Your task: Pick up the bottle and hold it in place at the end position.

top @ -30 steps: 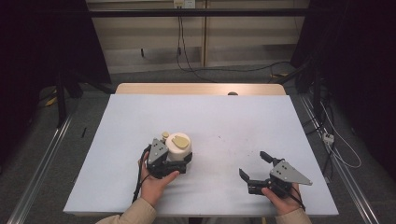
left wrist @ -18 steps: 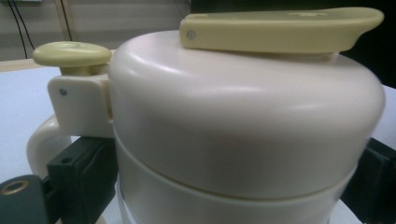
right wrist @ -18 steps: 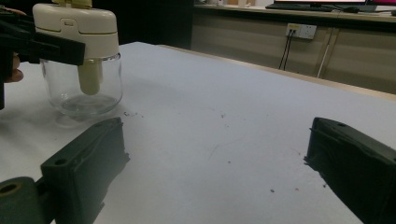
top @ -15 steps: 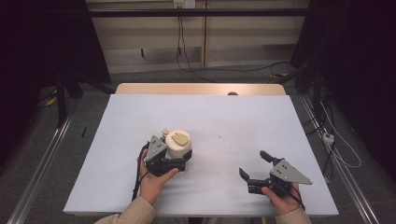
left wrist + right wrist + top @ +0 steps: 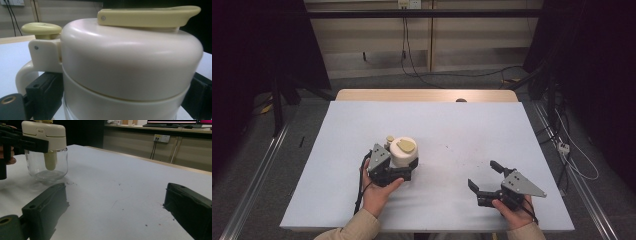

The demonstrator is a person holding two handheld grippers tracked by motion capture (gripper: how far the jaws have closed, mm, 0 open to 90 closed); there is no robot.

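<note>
Table (image 5: 452, 125): bare apart from the jar. Glass jar with cream lid (image 5: 403, 151) stands left of centre, upright, lid on. Left gripper (image 5: 398, 169) is clamped around the lid; right gripper (image 5: 486, 176) rests near right, jaws apart, holding nothing. No purpose is evident. Nothing has visibly moved since the earlier frame.

one jug (image 5: 403, 152), two hand-held grippers

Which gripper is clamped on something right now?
The left gripper: its jaws sit against both sides of the cream-lidded glass jug. The right gripper rests apart on the table, jaws spread with nothing between them.
</note>
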